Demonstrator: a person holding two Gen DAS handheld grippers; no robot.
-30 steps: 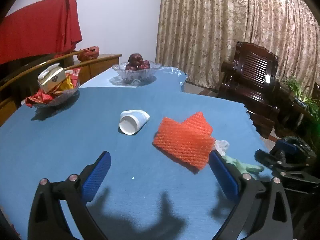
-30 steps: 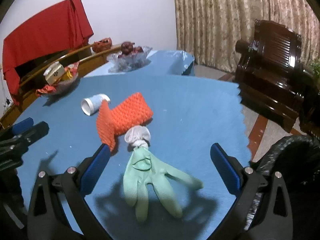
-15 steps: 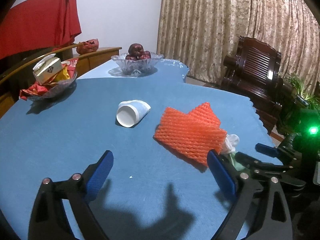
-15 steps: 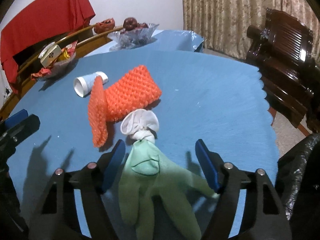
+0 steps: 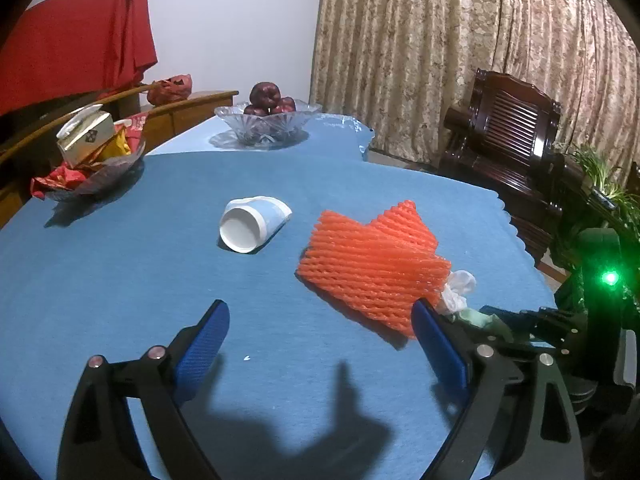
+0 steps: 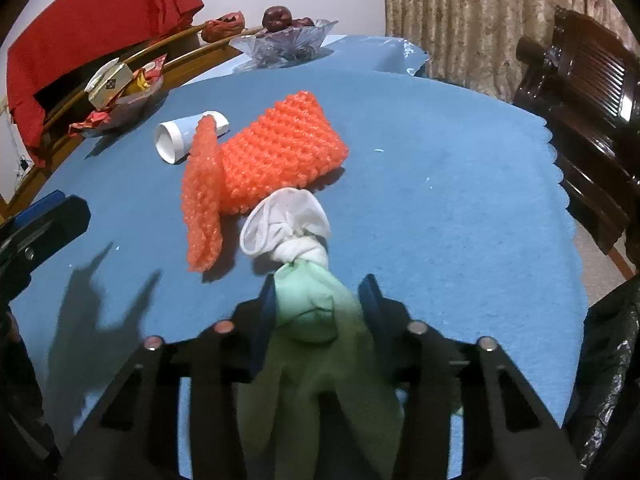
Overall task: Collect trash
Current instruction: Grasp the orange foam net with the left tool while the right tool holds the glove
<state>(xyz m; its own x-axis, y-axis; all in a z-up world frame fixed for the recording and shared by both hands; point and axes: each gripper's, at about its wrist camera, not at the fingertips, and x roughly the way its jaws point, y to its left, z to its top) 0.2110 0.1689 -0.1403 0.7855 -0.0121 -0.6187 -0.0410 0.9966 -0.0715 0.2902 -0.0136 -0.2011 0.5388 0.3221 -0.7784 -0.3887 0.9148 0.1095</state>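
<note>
While the left gripper (image 5: 316,344) hangs wide open and empty, the right gripper (image 6: 316,312) has just been closing its fingers on the green glove (image 6: 312,308), whose long axis runs six-to-twelve on the desk (image 6: 440,208), foam net (image 6: 276,160) beyond at eleven.

Both wrist cameras look down low over the blue tablecloth (image 5: 120,264), sharing the orange foam net (image 6: 280,156).

Glass fruit bowl (image 5: 267,123), wooden armchair (image 5: 508,136)
</note>
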